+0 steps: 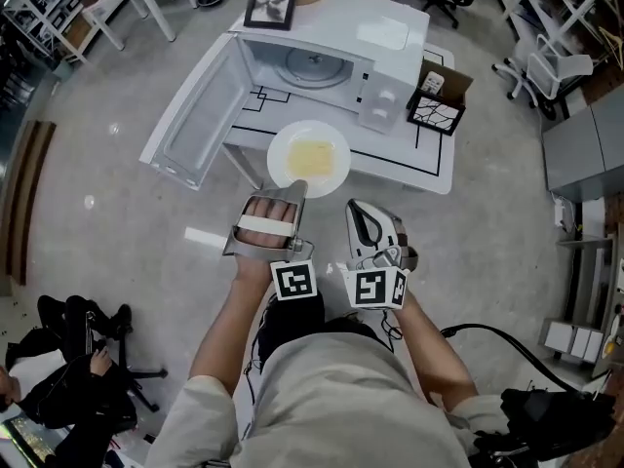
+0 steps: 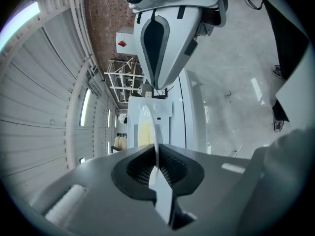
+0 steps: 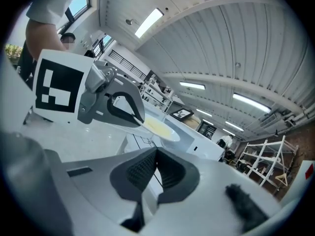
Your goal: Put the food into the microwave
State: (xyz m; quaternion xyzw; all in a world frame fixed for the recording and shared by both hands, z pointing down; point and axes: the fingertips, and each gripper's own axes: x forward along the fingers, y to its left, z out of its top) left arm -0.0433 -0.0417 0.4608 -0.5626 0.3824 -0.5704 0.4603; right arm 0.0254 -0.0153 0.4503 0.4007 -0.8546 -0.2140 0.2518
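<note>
We pinch the near rim of the round white plate (image 1: 281, 160) of flat yellow food (image 1: 317, 154) in our left hand-held gripper (image 1: 296, 189). Its jaws are clamped on the thin edge, so the plate juts out level ahead of us and the food cannot slide. The plate hangs over the front edge of the white tabletop (image 1: 390, 160) with black lines, short of the white microwave oven (image 1: 390, 37). The oven's door (image 1: 195, 115) is swung wide to the left, which leaves the cavity and its glass turntable (image 1: 314, 66) free to take the plate. Our right hand-held gripper (image 1: 357, 209) sits just beside the left with its jaws pressed together on nothing, probably held clear as a spare.
</note>
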